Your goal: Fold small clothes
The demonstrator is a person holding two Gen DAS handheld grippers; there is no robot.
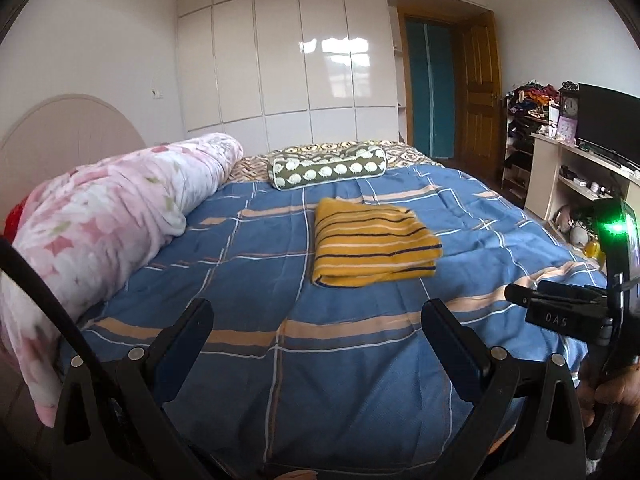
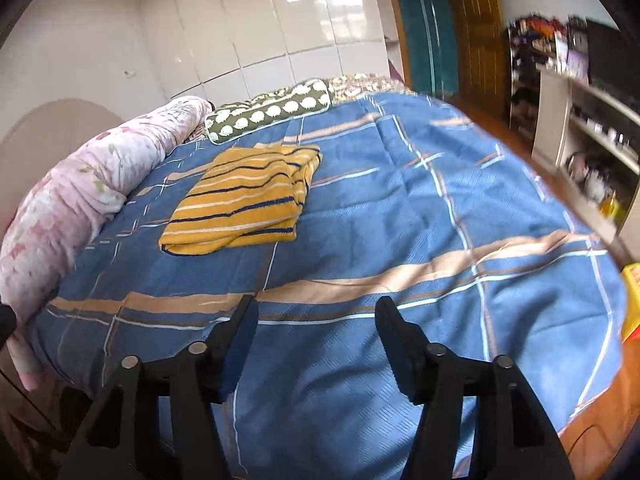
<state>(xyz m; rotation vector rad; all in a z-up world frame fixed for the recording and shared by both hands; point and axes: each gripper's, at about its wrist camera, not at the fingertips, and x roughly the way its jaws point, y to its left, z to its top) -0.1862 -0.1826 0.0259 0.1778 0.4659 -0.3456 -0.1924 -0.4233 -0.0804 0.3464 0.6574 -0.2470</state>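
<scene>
A yellow striped garment (image 1: 372, 246) lies folded into a rectangle on the blue plaid bedsheet (image 1: 304, 364); it also shows in the right wrist view (image 2: 244, 204). My left gripper (image 1: 318, 314) is open and empty, held above the sheet, short of the garment. My right gripper (image 2: 316, 310) is open and empty, above the sheet and to the right of the garment. The right gripper's body (image 1: 560, 308) shows at the right edge of the left wrist view, held in a hand.
A rolled pink floral blanket (image 1: 108, 216) lies along the left side of the bed. A green patterned pillow (image 1: 328, 170) lies beyond the garment. A shelf unit with a monitor (image 1: 608, 128) stands to the right, past the bed's edge. A yellow object (image 2: 631, 300) lies by the bed's right side.
</scene>
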